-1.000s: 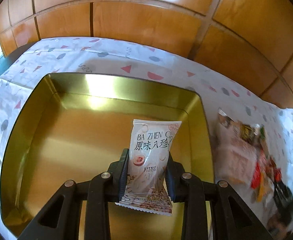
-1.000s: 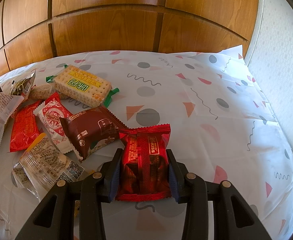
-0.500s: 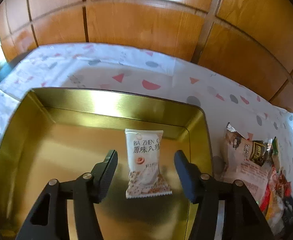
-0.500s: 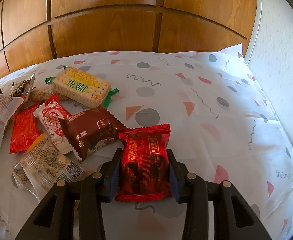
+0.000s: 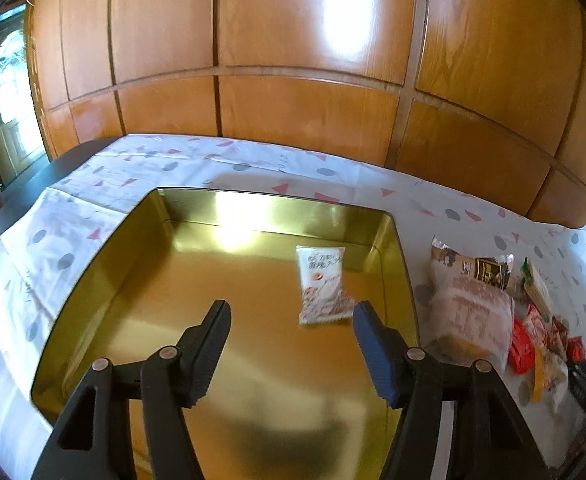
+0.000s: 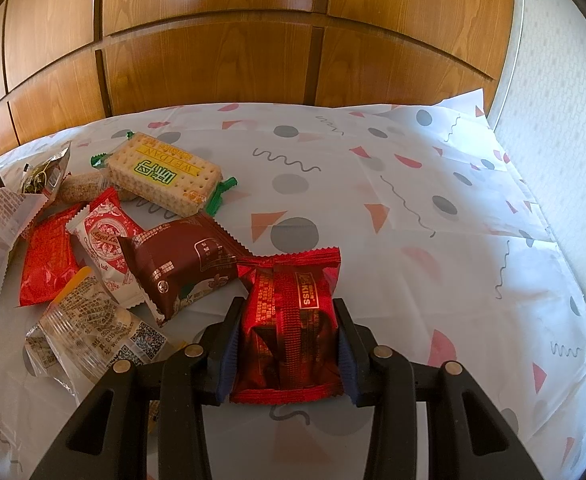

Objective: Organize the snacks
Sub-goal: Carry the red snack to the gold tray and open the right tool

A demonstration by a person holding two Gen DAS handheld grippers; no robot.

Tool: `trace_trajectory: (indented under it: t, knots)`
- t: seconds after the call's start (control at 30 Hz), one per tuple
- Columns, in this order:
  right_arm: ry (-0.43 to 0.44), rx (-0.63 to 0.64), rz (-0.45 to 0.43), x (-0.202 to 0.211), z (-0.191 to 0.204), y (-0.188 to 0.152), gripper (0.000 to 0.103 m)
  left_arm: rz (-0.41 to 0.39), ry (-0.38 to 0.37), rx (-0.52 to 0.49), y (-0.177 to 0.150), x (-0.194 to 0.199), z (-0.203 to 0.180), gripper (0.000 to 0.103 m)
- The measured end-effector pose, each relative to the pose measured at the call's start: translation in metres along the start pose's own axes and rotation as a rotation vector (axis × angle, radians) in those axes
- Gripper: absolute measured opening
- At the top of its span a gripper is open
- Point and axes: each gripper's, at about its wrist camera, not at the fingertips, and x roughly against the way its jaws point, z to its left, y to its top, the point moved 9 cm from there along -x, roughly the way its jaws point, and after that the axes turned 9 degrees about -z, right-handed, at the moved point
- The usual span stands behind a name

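A gold tin tray [image 5: 93, 280] sits on the patterned tablecloth in the left wrist view. A white snack packet [image 5: 321, 286] lies flat inside it near the far right corner. My left gripper [image 5: 291, 320] is open and empty, raised above the tray, with the packet ahead of it. My right gripper [image 6: 287, 330] is shut on a red KISS snack packet [image 6: 293, 320], held just above the cloth. A pile of loose snacks [image 6: 93, 232] lies to its left; the same pile [image 5: 489, 312] shows right of the tray.
The pile holds a cracker pack [image 6: 165, 174], a dark brown packet [image 6: 181, 264], red and white packets [image 6: 105, 236] and a clear packet [image 6: 85, 332]. A wooden panel wall [image 6: 213, 64] backs the table. A white wall [image 6: 565, 120] stands on the right.
My left gripper opened, let go of the white packet into the tray, and pulled back and up. My right gripper stays shut on the red packet, almost still.
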Motion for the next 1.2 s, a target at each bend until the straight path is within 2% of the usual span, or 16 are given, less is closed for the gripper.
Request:
trace_trajectory:
  t: [0.37,0.5,0.6,0.77,0.83,0.93,1.07,1.2]
  knots:
    - [-0.057,0.023,0.004,0.007,0.004,-0.001,0.04,-0.061,0.038,-0.026,-0.015,0.036,0.023,0.067]
    - [-0.077,-0.017,-0.005,0.02,0.001,-0.005,0.039,-0.066,0.05,-0.012,-0.018,0.041,0.034,0.067]
    - [-0.099,-0.068,-0.034,0.037,-0.007,-0.004,0.038,-0.068,0.058,-0.008,-0.02,0.043,0.042,0.067]
    - [-0.119,-0.13,-0.132,0.075,-0.014,0.021,0.038,-0.064,0.067,0.0,-0.025,0.044,0.051,0.067]
    - [-0.07,-0.127,-0.153,0.086,-0.002,0.031,0.038,-0.065,0.069,0.005,-0.026,0.045,0.053,0.067]
    - [0.05,-0.05,-0.174,0.102,0.041,0.044,0.038,-0.069,0.072,0.012,-0.027,0.046,0.055,0.067]
    - [0.281,0.059,-0.151,0.117,0.127,0.049,0.039,-0.082,0.074,0.015,-0.025,0.049,0.057,0.067]
    - [0.451,0.151,-0.136,0.131,0.203,0.055,0.039,-0.105,0.08,0.019,-0.021,0.054,0.061,0.067]
